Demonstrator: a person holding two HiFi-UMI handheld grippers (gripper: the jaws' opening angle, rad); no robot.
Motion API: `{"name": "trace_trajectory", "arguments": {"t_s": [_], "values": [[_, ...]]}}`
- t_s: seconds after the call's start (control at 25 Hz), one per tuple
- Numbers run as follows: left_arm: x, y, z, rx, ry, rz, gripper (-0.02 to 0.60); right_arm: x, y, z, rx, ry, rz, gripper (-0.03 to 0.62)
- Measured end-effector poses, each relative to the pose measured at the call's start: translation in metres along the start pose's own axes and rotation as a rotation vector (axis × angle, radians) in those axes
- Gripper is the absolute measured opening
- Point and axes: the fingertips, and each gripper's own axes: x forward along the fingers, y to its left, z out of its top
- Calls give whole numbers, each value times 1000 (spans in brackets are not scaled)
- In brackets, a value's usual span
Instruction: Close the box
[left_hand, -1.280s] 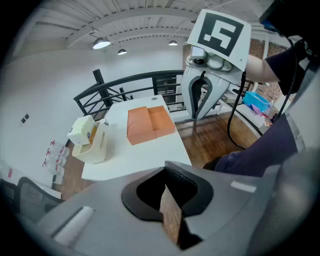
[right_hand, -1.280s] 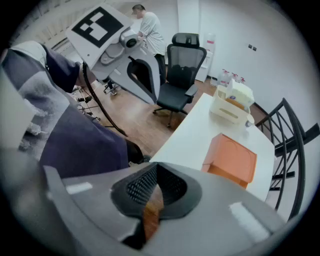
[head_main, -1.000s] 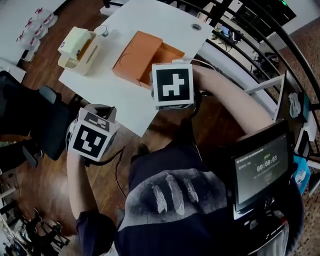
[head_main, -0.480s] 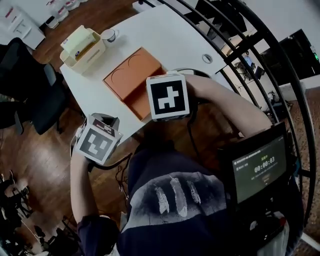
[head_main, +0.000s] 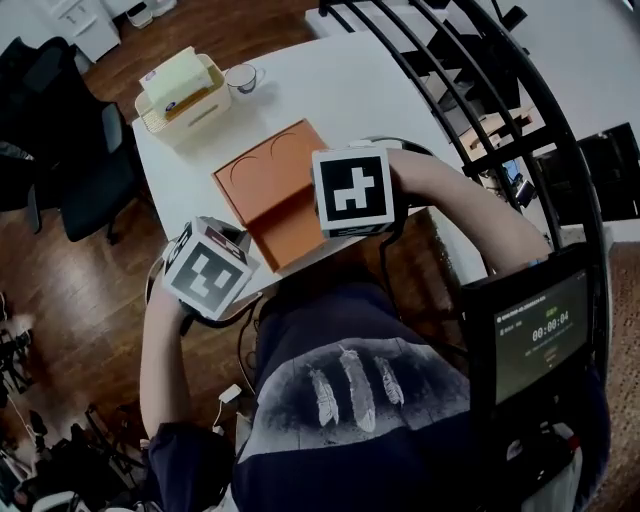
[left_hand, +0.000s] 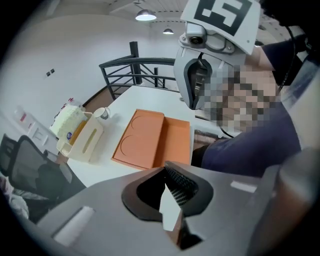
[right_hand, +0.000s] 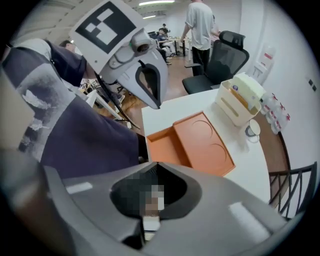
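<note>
An orange box (head_main: 272, 190) lies open on the white table (head_main: 340, 80). Its flat lid (left_hand: 139, 138) has two curved cut-outs, and beside it is the shallow tray (left_hand: 177, 142). In the right gripper view the box (right_hand: 192, 142) sits just beyond my jaws. My left gripper (left_hand: 172, 220) is held off the table's near edge, left of the box, its marker cube (head_main: 207, 270) over the floor. My right gripper (right_hand: 150, 215) hovers at the tray's near right corner under its cube (head_main: 352, 190). Each gripper's jaws meet at the tips with nothing between them.
A cream tissue holder (head_main: 180, 90) and a small cup (head_main: 240, 77) stand at the table's far left. A black office chair (head_main: 80, 160) is left of the table, a black railing (head_main: 470, 90) on the right. A person (right_hand: 200, 22) stands far off.
Both grippers have come closer to the box, and the views have swung so the box looks nearer. The box lies open as before. The jaws have not changed.
</note>
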Motion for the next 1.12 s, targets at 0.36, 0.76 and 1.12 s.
{"name": "trace_trajectory", "arguments": {"t_s": [0.36, 0.76, 1.12], "values": [[26, -17, 35, -367, 62, 181, 15, -7, -56, -49, -361, -35, 28, 3], [69, -99, 43, -711, 66, 234, 15, -3, -116, -69, -584, 20, 14, 3], [161, -134, 18, -969, 62, 153, 15, 31, -206, -7, -627, 108, -136, 3]]}}
